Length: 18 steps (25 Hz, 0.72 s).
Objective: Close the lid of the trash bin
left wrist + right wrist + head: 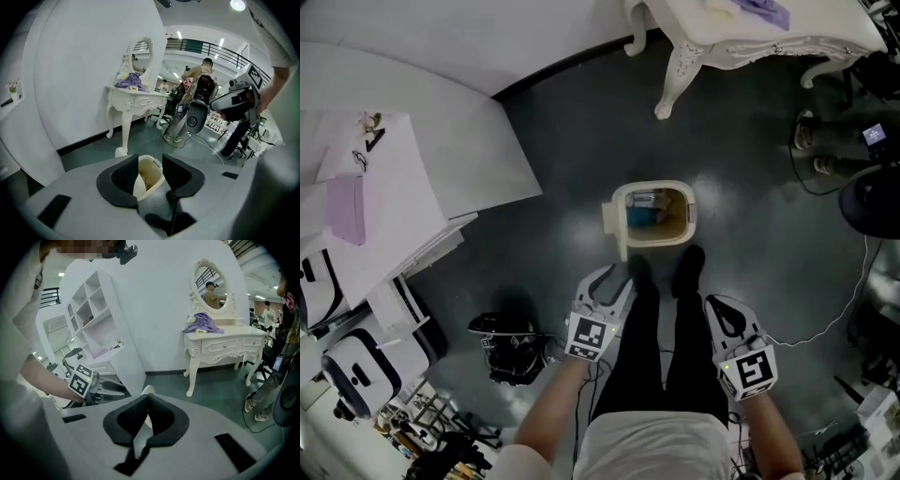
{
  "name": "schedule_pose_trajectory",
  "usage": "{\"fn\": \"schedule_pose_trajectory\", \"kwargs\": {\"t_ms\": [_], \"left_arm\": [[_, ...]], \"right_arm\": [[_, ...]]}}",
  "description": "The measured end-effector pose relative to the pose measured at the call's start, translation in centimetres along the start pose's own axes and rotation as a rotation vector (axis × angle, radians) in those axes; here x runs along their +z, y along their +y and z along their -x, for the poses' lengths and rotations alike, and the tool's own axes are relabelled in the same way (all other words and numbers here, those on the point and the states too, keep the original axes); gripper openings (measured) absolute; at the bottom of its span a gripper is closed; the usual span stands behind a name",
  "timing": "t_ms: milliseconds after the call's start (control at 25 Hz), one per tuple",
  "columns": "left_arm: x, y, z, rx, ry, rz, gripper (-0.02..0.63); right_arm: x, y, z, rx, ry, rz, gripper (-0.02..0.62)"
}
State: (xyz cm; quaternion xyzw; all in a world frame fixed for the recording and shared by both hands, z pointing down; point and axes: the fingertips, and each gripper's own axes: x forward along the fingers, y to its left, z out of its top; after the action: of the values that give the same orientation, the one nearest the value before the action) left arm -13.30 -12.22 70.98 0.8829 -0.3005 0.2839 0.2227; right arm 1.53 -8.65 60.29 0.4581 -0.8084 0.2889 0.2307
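Observation:
The cream trash bin (656, 214) stands on the dark floor just ahead of the person's two black shoes, with its lid (614, 228) tipped up at its left side and the inside showing. My left gripper (614, 281) hangs above the floor near the lid's side, jaws apart, nothing in them. In the left gripper view the bin (151, 176) shows through the gap of the left gripper (150, 163). My right gripper (724, 311) is right of the shoes. In its own view the right gripper (146, 399) has its pads touching, holding nothing.
A white carved dressing table (769, 33) with a purple cloth stands beyond the bin. A white shelf unit (394, 187) fills the left. A black device (511, 349) lies on the floor at the lower left. A cable (830, 323) and a dark chair (872, 202) are at right.

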Motion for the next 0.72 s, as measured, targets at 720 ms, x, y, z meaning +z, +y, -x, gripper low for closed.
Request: {"fn": "schedule_pose_trajectory", "kwargs": {"t_ms": [720], "left_arm": [[-4.1,0.6,-11.1,0.063,0.070,0.017,0.195]], "right_arm": [[-4.8,-5.6,-4.7,0.077,0.028,-0.080,0.012]]}}
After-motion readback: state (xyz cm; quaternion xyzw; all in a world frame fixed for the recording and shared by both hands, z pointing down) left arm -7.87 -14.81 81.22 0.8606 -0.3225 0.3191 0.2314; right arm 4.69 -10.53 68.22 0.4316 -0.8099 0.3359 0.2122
